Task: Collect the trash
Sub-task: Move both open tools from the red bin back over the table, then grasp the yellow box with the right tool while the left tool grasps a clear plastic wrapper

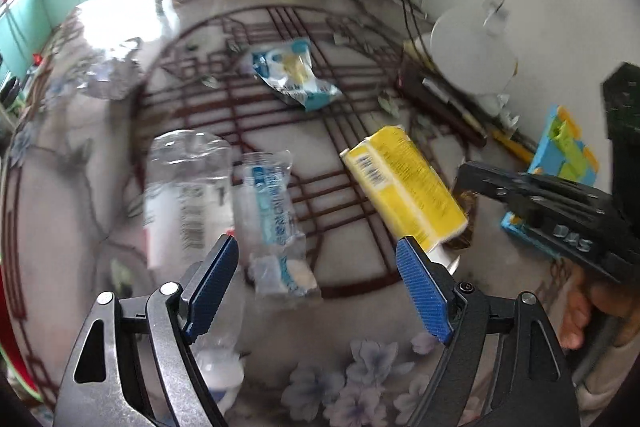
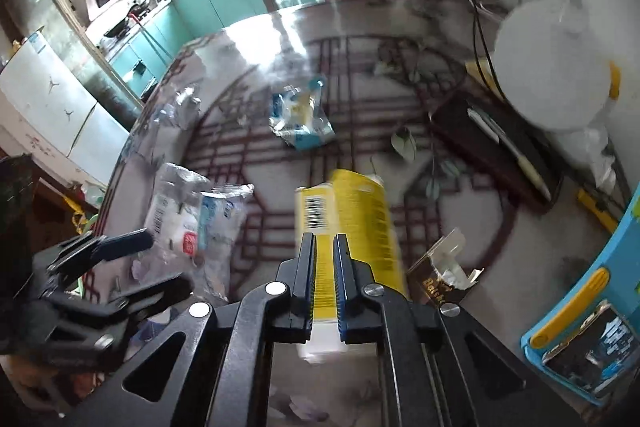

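Between the right gripper's [image 2: 325, 247] closed jaws sits a yellow carton [image 2: 352, 227], barcode on its pale end, tilted above the patterned table [image 2: 400, 155]. Beside it, the left gripper [image 1: 316, 267] hangs open over a clear crumpled wrapper [image 1: 272, 211].

Left wrist view: motion blur throughout. Print on yellow carton [image 1: 404, 187] unreadable apart from a smeared barcode. Its lower end sits behind the right finger [image 1: 424, 291] of the left tool [image 1: 316, 285]. Clear plastic bottle [image 1: 188, 195] blurred; its outline merges with the worktop [image 1: 100, 163]. Clear wrapper with blue print [image 1: 272, 223]: text illegible.

Right wrist view: near end of the carton is covered by the pinched fingers of the right tool [image 2: 324, 283]. Dark packet [image 2: 440, 275] shows only partial lettering. Blue tray [image 2: 580, 311] cut off by the frame edge. Crumpled blue-and-white packet [image 2: 300, 119] too blurred to identify.
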The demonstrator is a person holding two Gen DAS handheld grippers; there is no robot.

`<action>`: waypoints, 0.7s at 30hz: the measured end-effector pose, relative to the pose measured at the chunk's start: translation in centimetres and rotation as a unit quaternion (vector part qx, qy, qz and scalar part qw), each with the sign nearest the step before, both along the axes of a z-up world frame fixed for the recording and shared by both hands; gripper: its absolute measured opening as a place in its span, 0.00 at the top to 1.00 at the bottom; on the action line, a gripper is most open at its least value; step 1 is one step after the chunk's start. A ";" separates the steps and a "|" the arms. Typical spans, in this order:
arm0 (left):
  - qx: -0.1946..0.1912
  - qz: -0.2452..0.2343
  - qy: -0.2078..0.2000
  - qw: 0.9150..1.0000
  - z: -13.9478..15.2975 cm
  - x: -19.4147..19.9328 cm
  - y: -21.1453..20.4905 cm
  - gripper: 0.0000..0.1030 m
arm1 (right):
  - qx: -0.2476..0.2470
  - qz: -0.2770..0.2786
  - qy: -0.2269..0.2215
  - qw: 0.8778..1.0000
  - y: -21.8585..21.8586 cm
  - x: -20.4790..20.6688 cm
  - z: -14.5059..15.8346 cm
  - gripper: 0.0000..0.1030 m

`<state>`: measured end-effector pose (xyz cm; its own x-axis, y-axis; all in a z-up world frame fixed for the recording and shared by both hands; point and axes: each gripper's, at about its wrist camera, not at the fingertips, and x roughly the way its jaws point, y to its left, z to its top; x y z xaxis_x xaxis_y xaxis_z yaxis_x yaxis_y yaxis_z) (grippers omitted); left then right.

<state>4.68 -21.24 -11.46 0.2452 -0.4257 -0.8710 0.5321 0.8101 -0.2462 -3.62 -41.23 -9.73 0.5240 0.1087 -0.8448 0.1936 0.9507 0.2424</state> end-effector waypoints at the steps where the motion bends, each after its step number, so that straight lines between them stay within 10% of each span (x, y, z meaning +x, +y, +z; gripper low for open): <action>1: 0.008 -0.006 0.001 1.000 -0.5 0.2 -0.7 0.21 | 0.003 -0.007 -0.001 1.000 -0.6 0.0 -0.2 0.92; 7: 0.031 0.003 0.026 0.999 -3.4 1.8 -2.0 0.30 | 0.010 -0.025 0.021 0.999 -2.2 -0.4 -1.4 0.83; 13: 0.050 -0.010 0.044 0.998 -4.8 2.5 -2.2 0.93 | 0.047 -0.017 0.032 0.998 -2.1 0.2 -2.5 0.76; 21: -0.021 0.032 -0.009 0.999 1.7 1.4 2.3 0.95 | 0.051 -0.004 0.041 0.998 -0.4 2.1 -3.1 0.44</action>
